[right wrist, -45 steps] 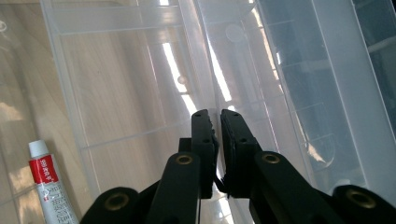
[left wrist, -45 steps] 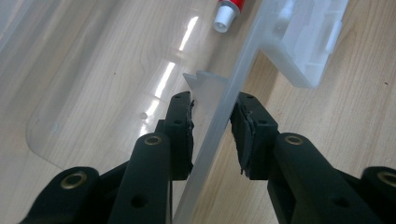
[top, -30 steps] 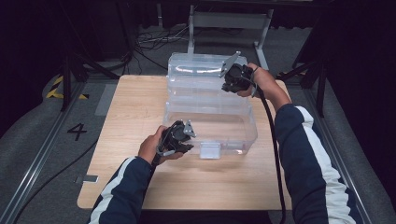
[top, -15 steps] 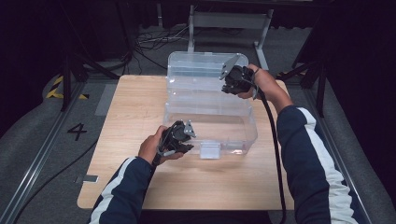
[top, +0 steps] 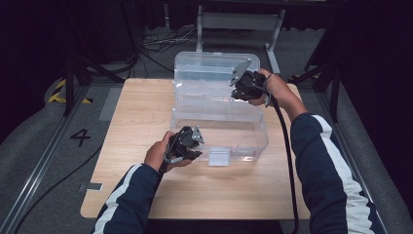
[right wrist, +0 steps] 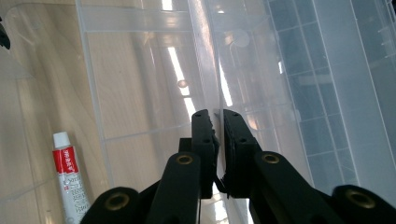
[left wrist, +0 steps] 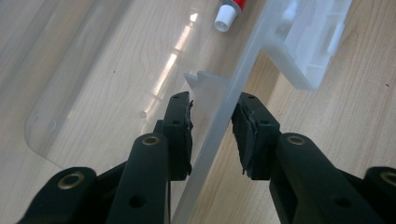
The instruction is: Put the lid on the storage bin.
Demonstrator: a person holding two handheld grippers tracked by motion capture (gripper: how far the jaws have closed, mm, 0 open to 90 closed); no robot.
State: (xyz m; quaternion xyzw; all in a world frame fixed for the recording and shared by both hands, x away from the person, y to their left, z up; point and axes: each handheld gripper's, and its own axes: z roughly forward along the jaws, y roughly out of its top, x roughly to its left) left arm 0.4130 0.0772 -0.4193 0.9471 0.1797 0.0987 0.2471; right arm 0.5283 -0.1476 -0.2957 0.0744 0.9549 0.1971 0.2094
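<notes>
A clear plastic storage box [top: 243,146] stands on the wooden table with its lid [top: 209,83] swung up at the back. My left gripper [top: 195,141] sits at the box's front left. In the left gripper view its jaws [left wrist: 212,100] straddle the front wall [left wrist: 219,126], pads against the rim. My right gripper [top: 237,87] is at the lid's right edge. In the right gripper view it [right wrist: 217,114] is shut on the thin clear lid panel [right wrist: 289,93]. A small white tube with a red label [right wrist: 70,182] lies on the box floor; its cap end [left wrist: 229,11] shows past the left jaws.
The box's white front latch [top: 219,157] hangs down beside my left hand. Bare table [top: 136,112] lies to the left and in front. A metal frame [top: 234,19] and cables [top: 160,36] stand behind the table. A rail runs along the floor at left [top: 44,161].
</notes>
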